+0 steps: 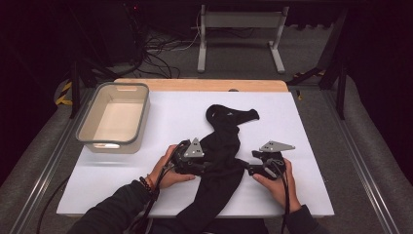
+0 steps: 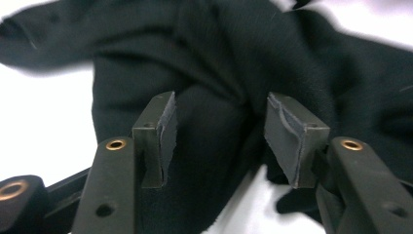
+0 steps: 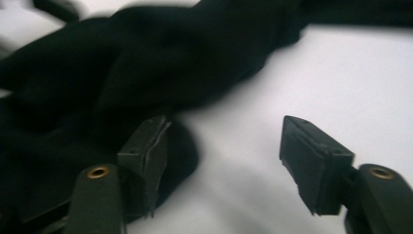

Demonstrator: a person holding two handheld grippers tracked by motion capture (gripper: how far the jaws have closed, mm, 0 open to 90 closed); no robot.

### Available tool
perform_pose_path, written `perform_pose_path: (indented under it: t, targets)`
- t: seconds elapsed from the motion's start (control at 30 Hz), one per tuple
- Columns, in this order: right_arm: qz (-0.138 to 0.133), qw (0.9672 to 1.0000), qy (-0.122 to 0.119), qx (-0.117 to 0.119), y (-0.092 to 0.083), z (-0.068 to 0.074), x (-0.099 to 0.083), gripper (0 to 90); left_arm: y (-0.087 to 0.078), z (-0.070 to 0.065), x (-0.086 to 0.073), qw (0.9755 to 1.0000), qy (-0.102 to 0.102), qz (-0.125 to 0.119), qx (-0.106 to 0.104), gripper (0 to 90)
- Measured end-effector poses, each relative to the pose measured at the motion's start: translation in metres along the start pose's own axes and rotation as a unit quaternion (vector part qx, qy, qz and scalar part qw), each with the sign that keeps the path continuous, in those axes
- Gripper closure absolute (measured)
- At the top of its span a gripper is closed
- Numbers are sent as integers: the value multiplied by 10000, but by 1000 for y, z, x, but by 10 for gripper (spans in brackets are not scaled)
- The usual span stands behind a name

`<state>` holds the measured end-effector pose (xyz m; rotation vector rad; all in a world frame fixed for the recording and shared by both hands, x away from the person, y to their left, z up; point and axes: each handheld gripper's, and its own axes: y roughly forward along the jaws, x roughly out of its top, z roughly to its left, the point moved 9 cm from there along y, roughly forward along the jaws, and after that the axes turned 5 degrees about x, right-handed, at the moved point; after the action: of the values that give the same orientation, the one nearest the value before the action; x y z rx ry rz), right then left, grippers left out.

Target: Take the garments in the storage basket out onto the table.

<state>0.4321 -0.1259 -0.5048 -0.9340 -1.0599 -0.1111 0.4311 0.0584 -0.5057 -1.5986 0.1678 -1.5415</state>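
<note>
1. a long black fabric garment (image 1: 221,151) is seen lying crumpled on the white table cover (image 1: 302,126), stretched from near the middle of the sheet down to the near edge, where it hangs over by the person's sleeves.
2. the left gripper (image 1: 207,166) is held low at the garment's left edge, about halfway along it, by the left hand (image 1: 168,170).
3. in the left gripper view, the jaws are seen standing apart with a fold of the black cloth (image 2: 214,126) between and behind them; the grey pads (image 2: 168,131) are not pressed on it, so nothing is gripped.
4. the right gripper (image 1: 247,168) is held by the right hand (image 1: 275,185) at the garment's right edge, pointed toward the cloth.
5. in the right gripper view, its jaws are seen parted over the white cover (image 3: 341,87), with the nearer pad (image 3: 153,151) just at the hem of the dark fabric (image 3: 146,68); no grip is shown.
6. a rectangular translucent plastic bin with a grey rim (image 1: 141,122) is placed at the far left of the cover, well apart from the garment.
7. a strip of light wooden tabletop (image 1: 195,84) is visible beyond the cover's far edge.
</note>
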Motion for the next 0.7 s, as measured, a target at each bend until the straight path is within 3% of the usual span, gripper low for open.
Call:
perform_pose_path:
  t: [0.07, 0.1, 0.17, 0.2, 0.23, 0.27, 0.33, 0.43, 0.47, 0.57, 0.6, 0.7]
  targets:
    - [58, 10000, 29, 57, 2, 4, -4, 349, 5, 1, -4, 9999, -16, 116, -49, 487]
    - [260, 9996, -100, 37, 6, 9, -12, 334, 9, 1, -7, 9998, 17, 174, -62, 527]
    - [285, 9995, -133, 15, 6, 10, -12, 348, 10, 2, -7, 9999, 41, 153, -61, 590]
    - [287, 9993, -154, 166, 6, 14, -12, 414, 12, 5, -7, 9999, 58, 138, -63, 619]
    - [314, 9992, -143, 187, 7, 15, -12, 413, 12, 5, -7, 9999, 24, 129, -103, 642]
    - [359, 9990, -185, 184, 8, 14, -13, 417, 12, 5, -8, 9997, -18, 125, -188, 713]
    - [353, 9988, -204, 254, 7, 16, -12, 479, 12, 7, -10, 9997, 34, 194, -132, 858]
    - [346, 9989, -205, 227, 7, 17, -13, 486, 9, 10, -11, 9997, -35, 198, -169, 877]
    - [309, 9988, -253, 285, 8, 20, -12, 568, 4, 14, -9, 9998, -28, 152, -102, 878]
    - [275, 9987, -300, 302, 9, 21, -11, 648, -3, 20, -7, 10000, -63, 75, 10, 879]
    - [254, 9985, -415, 266, 11, 23, -8, 738, -11, 27, -4, 9998, -144, -27, 100, 879]
    - [117, 9978, -581, 288, 10, 28, -2, 852, -26, 41, -2, 9990, -330, -129, 278, 879]
